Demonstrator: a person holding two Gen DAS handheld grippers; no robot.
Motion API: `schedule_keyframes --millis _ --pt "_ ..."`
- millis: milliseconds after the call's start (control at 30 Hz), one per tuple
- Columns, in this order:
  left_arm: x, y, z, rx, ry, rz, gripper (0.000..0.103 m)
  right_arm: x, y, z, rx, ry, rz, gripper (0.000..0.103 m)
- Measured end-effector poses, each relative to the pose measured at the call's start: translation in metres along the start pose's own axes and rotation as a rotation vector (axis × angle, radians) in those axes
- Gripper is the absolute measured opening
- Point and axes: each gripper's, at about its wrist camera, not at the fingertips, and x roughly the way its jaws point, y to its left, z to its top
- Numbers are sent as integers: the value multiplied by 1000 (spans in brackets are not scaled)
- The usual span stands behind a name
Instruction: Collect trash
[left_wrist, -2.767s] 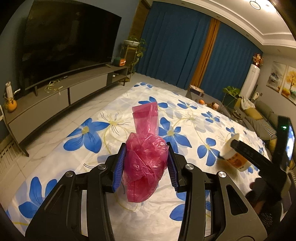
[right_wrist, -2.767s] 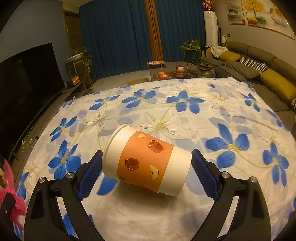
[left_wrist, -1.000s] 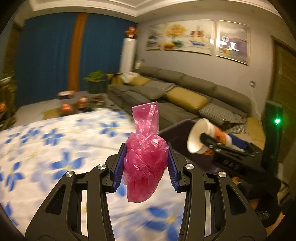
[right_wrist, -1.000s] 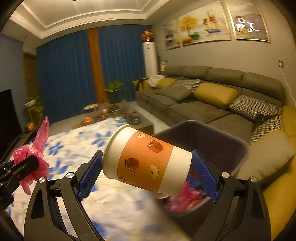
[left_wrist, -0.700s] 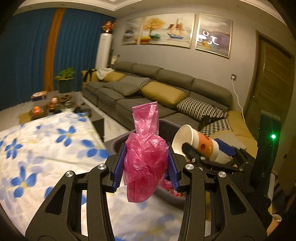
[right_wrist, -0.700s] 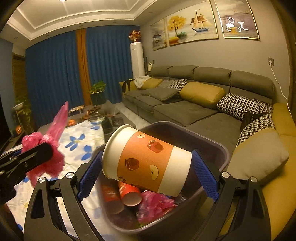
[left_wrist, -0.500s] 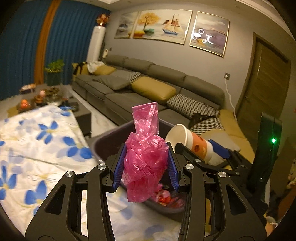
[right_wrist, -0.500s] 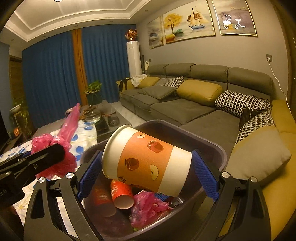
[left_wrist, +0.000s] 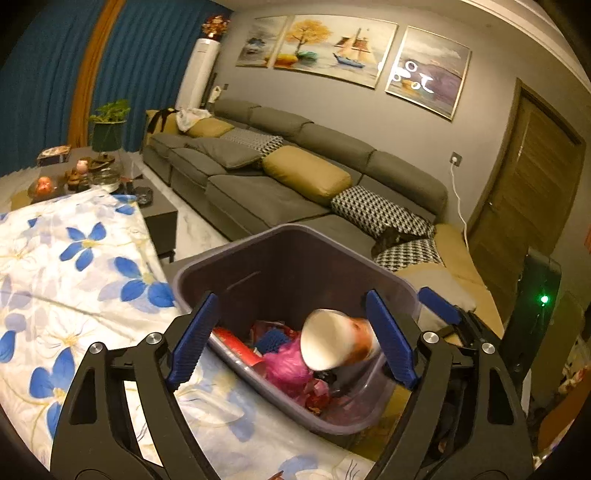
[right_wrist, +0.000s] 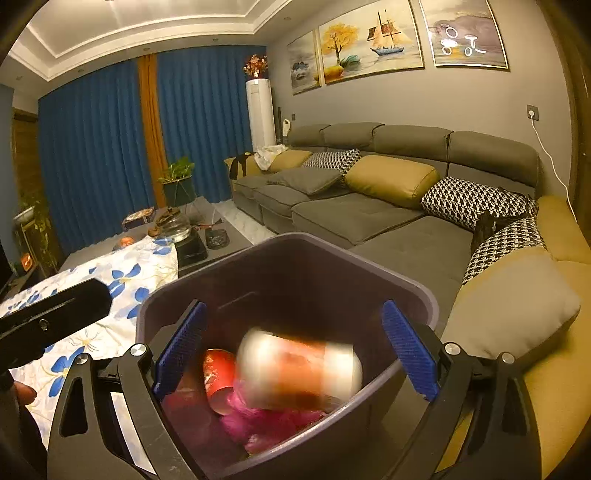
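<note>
Above the bin (right_wrist: 424, 295), both tongs (left_wrist: 291, 341) (right_wrist: 291, 347) now gape; cup (right_wrist: 299, 371) and bag (left_wrist: 286, 363) dropped.

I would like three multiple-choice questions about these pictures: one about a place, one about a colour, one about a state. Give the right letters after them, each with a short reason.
1. Where is the paper cup?
A. on the flowered cloth
B. over the bin, among the trash
C. on the sofa

2. What colour are the pads of the right gripper?
A. blue
B. green
C. white

3. What is the state of the left gripper?
A. shut on a pink bag
B. shut on a cup
C. open, holding nothing

Answers:
1. B: the blurred cup shows inside the rim of the bin, above the pink bag and a red cup.
2. A: both pads beside the cup are blue.
3. C: its jaws stand wide apart, with only the bin seen between them.
</note>
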Motion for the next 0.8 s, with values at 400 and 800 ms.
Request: schedule_keyframes --millis 400,800 --pt "-104 -3 -38 76 -85 315 92 -59 21 1 -49 -52 10 97" --pt "-215 -8 -83 39 -135 465 97 -141 61 -26 -66 -61 79 97"
